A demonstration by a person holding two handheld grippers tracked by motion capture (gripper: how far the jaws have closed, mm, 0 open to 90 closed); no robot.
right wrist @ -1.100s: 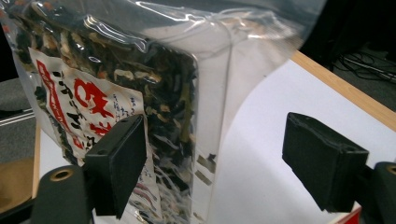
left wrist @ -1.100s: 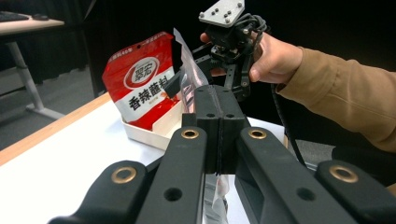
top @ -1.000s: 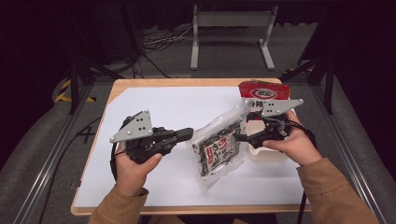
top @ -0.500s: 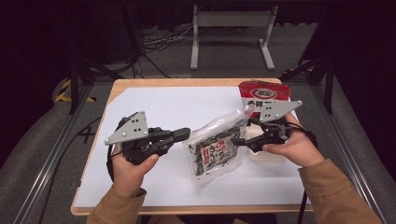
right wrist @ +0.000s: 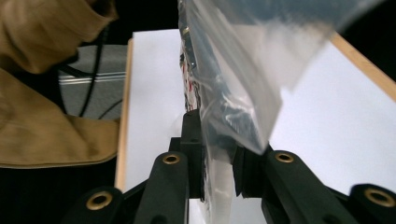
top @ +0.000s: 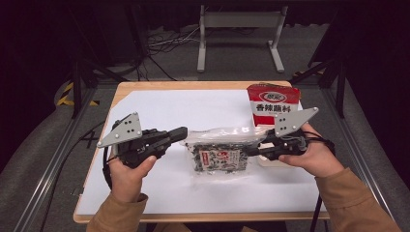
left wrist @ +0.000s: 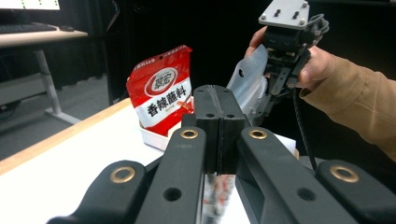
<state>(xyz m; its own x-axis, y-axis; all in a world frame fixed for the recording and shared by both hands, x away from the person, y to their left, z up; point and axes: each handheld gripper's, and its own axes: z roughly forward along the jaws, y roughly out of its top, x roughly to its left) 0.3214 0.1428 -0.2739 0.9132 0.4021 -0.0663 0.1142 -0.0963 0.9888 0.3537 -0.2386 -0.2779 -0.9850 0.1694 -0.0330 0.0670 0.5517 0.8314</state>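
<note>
A clear plastic bag [top: 220,154] of dark seaweed snack hangs level over the white table between my two grippers. My right gripper [top: 255,147] grips its right edge. Its jaws have just been closing, and in the right gripper view [right wrist: 217,140] the bag [right wrist: 243,70] sits between the pads. My left gripper [top: 183,132] is shut, its tip beside the bag's upper left corner. In the left gripper view its jaws [left wrist: 218,100] press together with nothing showing between them. Beyond them the right gripper [left wrist: 273,95] holds the bag [left wrist: 245,86] up.
A red snack packet [top: 273,104] [left wrist: 163,91] stands in a low white tray [top: 270,162] [left wrist: 156,137] at the table's right side. The white sheet [top: 159,106] covers the wooden tabletop. A metal stand [top: 239,19] and cables [top: 164,46] lie on the floor behind.
The bag has swung from a slant to lying level between the grippers. The right gripper's jaws closed on its right edge, and the right hand rose slightly. The left gripper stayed put.
</note>
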